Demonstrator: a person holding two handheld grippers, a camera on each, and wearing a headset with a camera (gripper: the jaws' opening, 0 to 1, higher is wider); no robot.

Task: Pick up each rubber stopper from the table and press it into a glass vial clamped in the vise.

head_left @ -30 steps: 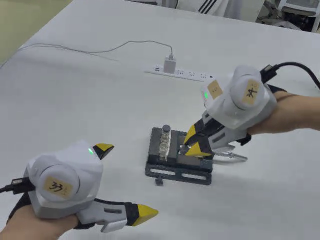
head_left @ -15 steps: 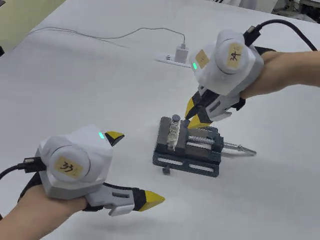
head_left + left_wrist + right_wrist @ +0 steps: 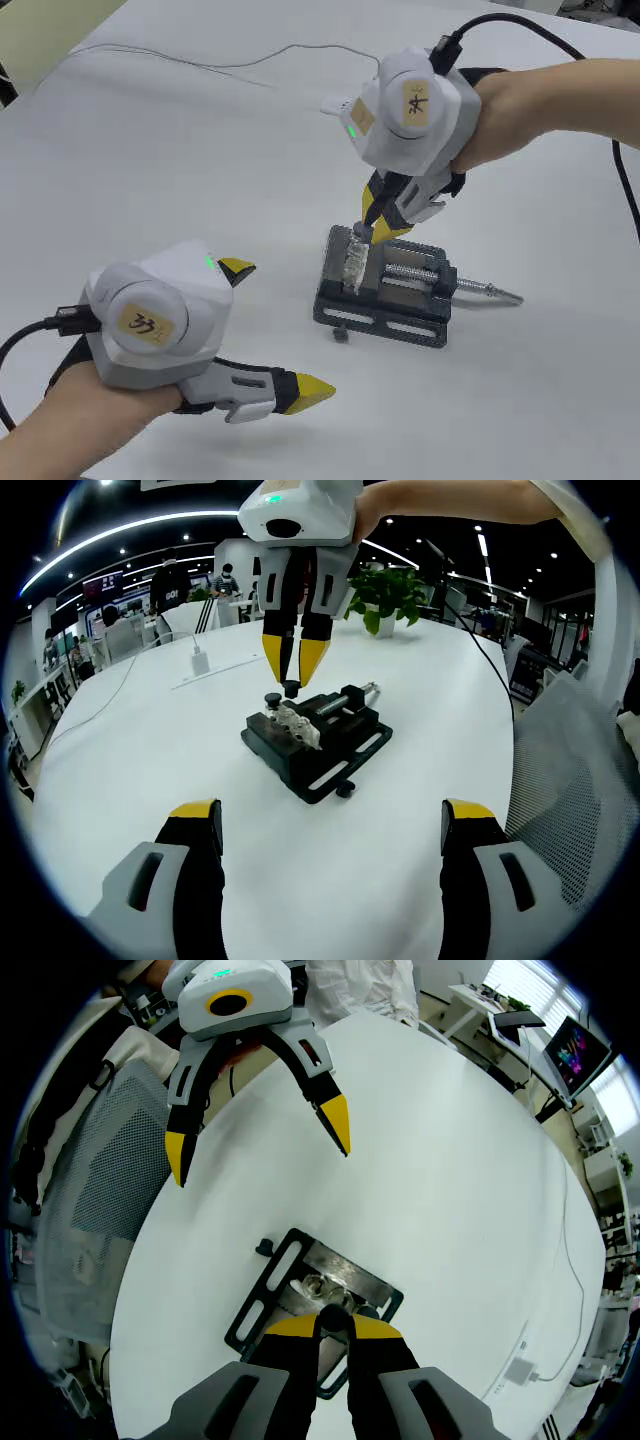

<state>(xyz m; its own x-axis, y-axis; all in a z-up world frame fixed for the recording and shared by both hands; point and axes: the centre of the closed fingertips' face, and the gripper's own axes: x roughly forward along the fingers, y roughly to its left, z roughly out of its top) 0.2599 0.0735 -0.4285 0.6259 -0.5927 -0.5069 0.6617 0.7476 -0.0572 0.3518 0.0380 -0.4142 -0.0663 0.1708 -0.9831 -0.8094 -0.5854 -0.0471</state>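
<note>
Presently the right gripper (image 3: 376,228) hangs tips-down over the vise (image 3: 400,300). Its jaws are drawn almost together and pinch a dark rubber stopper (image 3: 291,688). The right gripper view confirms this: the round rubber stopper (image 3: 335,1318) sits between the two yellow tips, directly above the glass vials (image 3: 322,1286) clamped in the vise. The left gripper view places the held stopper over the far end of the row of glass vials (image 3: 297,720). It is just beside a second stopper (image 3: 272,698) already seated on a vial. Whether the held stopper touches a vial mouth cannot be told.

The left gripper (image 3: 275,330) is held low and close to the person, well apart from the vise. Its jaws are spread wide with nothing between them. The right gripper view shows the left gripper (image 3: 258,1145) likewise spread, facing the vise from across the table (image 3: 150,180).

The vise stands flat on the white table, with its screw handle (image 3: 488,292) pointing right in the head view. A small dark piece (image 3: 341,334) lies just beside the near edge of the vise; what it is cannot be told. A thin white cable (image 3: 180,62) runs across the far part of the table.
</note>
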